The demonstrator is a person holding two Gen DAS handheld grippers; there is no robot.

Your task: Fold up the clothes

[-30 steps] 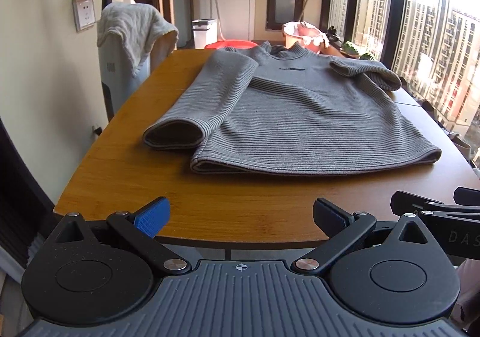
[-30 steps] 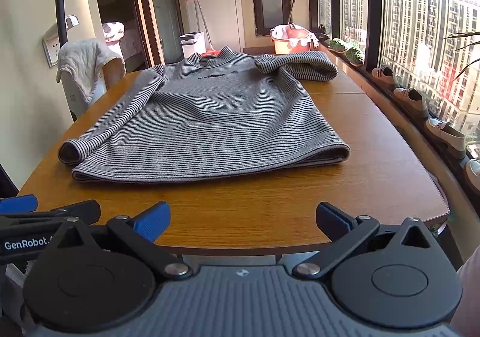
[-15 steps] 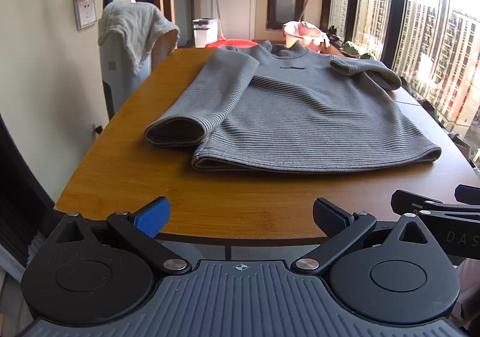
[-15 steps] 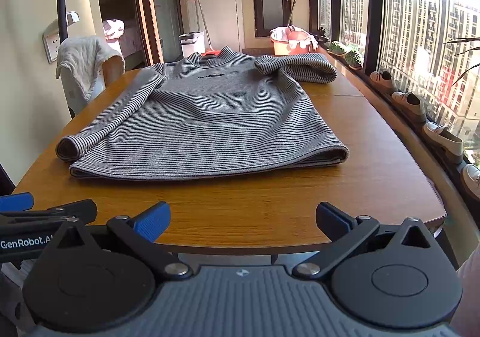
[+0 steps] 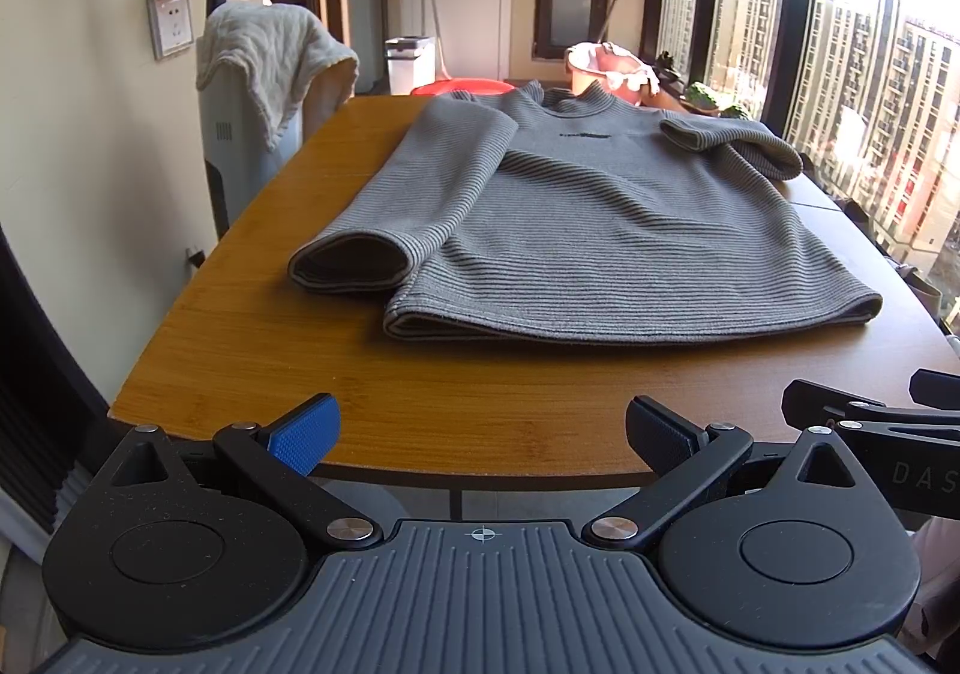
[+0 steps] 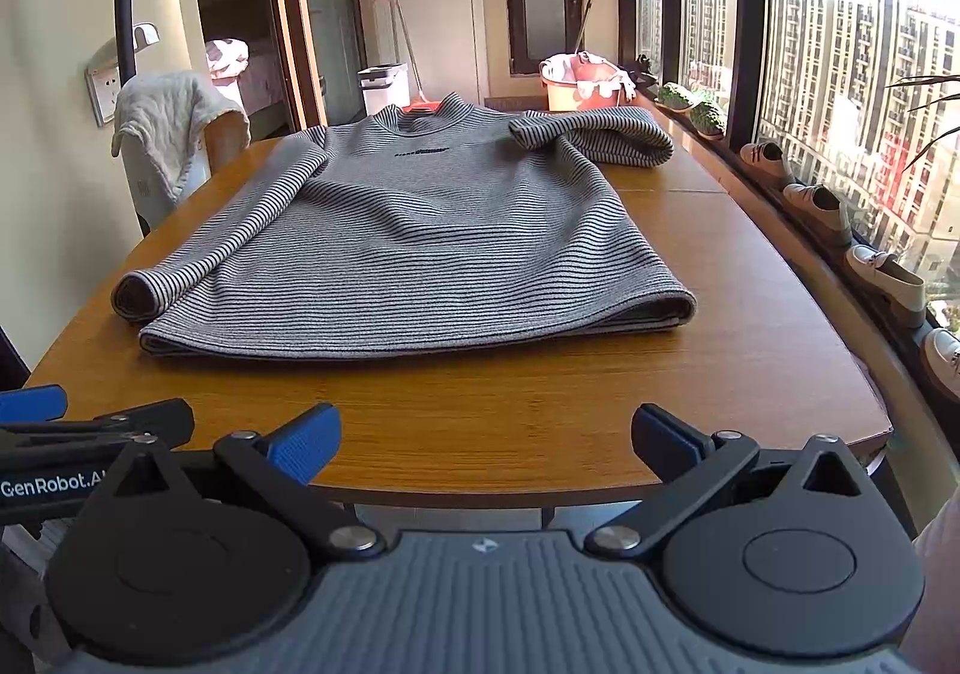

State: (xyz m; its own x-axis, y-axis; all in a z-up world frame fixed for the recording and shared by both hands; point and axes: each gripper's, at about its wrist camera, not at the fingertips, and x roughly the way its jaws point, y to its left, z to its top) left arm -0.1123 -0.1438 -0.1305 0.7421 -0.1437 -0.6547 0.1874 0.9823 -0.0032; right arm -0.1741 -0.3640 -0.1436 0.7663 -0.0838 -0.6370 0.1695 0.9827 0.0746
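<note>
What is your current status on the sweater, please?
Left gripper and right gripper open, empty, short of the table. Striped sweater flat, unfolded. Nothing in the way.

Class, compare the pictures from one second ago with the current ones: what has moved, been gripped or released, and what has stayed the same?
Almost nothing changed. Both cameras eased very slightly toward the wooden table. Nothing was gripped or released: the left gripper and right gripper stay open, short of the near table edge. The grey striped sweater lies flat as before, one sleeve along its side, the other folded across near the collar.
</note>
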